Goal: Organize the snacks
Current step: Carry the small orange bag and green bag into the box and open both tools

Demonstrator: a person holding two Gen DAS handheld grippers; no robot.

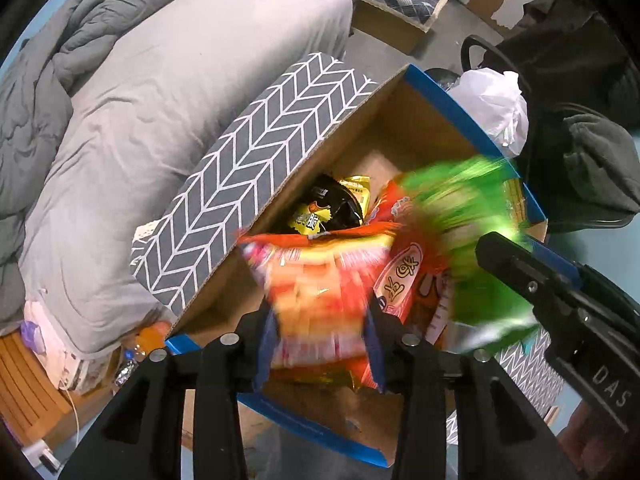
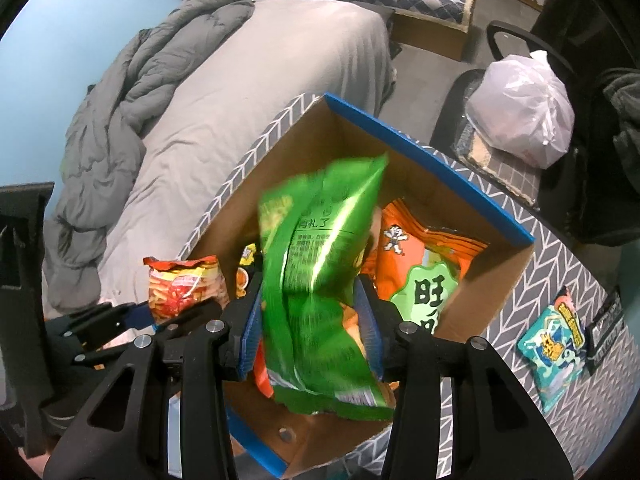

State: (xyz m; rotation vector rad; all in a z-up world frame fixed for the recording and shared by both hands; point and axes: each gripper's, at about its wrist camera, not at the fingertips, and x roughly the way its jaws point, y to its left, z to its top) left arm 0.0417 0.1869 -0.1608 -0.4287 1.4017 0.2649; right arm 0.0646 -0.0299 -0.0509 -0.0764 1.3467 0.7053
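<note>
A cardboard box with a blue rim stands open below both grippers. My left gripper points down into it, and a blurred red-and-yellow snack bag fills the gap and touches both blue pads. From the right wrist view that bag sticks up from the left gripper by the box's left wall. My right gripper pinches a blurred green snack bag at its waist over the box. An orange bag and a black-and-yellow pack lie inside.
The box sits on a grey chevron-patterned table, where a teal snack pack lies at the right beside a black item. A grey bed runs along the left. A white plastic bag rests on a chair behind.
</note>
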